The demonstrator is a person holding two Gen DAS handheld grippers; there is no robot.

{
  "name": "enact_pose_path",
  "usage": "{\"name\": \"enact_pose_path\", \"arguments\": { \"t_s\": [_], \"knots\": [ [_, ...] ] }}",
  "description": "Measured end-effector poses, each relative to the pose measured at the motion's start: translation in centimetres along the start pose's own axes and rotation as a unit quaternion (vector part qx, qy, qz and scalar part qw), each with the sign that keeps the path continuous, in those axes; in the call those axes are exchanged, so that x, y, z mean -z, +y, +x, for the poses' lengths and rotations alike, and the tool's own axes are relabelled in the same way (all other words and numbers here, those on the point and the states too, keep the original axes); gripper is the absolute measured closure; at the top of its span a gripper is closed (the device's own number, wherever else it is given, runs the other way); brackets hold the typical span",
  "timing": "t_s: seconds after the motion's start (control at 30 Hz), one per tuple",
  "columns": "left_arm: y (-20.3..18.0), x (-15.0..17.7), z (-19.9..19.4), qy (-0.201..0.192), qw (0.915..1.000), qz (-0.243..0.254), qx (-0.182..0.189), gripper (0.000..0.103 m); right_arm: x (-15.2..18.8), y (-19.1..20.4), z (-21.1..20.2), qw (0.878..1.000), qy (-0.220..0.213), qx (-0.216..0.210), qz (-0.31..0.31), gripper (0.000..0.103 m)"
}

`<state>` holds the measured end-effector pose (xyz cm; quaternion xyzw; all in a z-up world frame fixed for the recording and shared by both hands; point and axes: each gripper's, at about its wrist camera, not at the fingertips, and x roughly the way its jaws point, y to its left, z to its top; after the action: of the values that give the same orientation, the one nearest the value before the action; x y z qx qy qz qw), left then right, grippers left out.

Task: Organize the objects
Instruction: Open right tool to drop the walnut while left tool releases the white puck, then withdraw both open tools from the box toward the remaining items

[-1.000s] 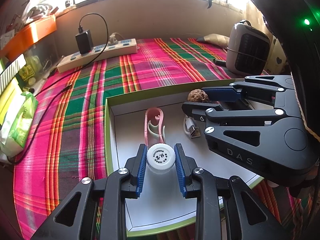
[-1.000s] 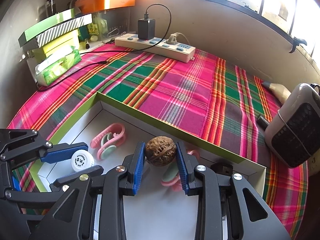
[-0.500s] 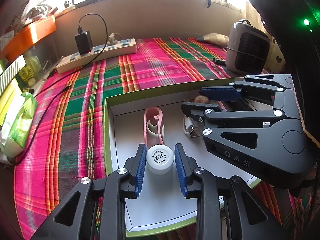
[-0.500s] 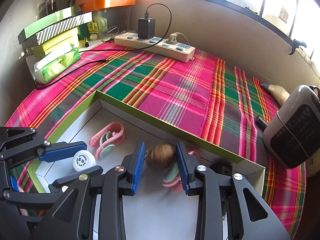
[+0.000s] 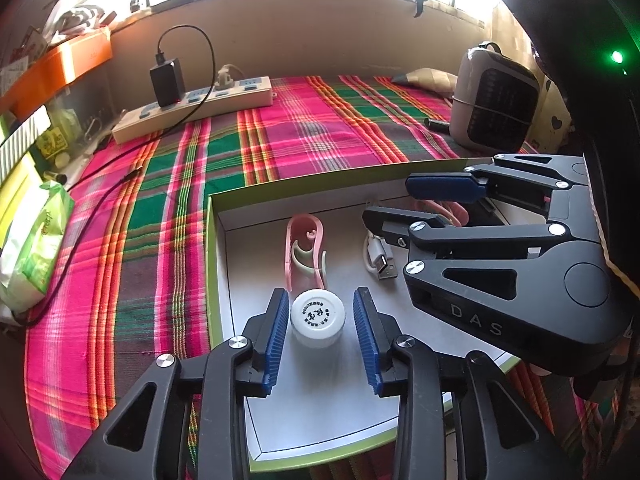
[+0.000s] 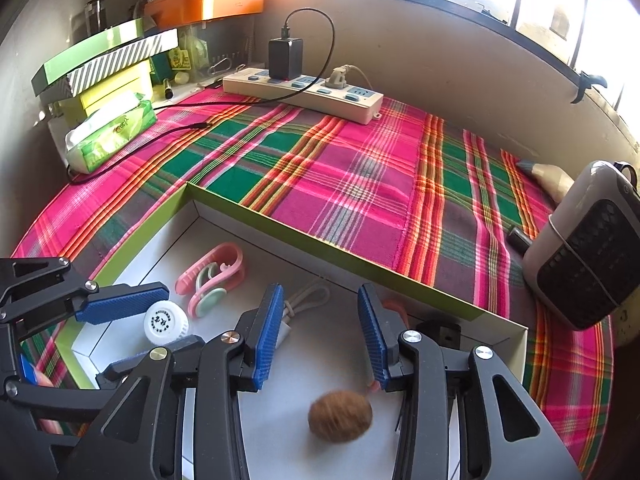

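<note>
Lying blurred, long axis crosswise, walnut (image 6: 340, 415) sits below spread right claw (image 6: 320, 336); left claw (image 5: 322, 336) parted around upright bottle (image 5: 318, 316).

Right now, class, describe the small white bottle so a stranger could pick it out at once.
Find the shallow green-rimmed box on the plaid cloth. Near its left wall, just in front of a pink clip, the white bottle stands between the open left gripper fingers. It alone is round and white, its cap printed with black characters.
</note>
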<state>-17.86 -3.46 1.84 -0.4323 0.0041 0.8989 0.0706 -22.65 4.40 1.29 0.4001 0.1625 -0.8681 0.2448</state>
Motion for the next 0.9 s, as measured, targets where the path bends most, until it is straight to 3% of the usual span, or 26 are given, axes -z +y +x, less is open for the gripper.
{"name": "enact_pose_path", "arguments": {
  "t_s": [0.9],
  "knots": [
    [-0.5,0.6,-2.2,-0.015,0.9998,-0.002,-0.016,0.067,1.6,-0.4,-2.8,0.999,-0.016,0.007,0.031,0.062]
  ]
}}
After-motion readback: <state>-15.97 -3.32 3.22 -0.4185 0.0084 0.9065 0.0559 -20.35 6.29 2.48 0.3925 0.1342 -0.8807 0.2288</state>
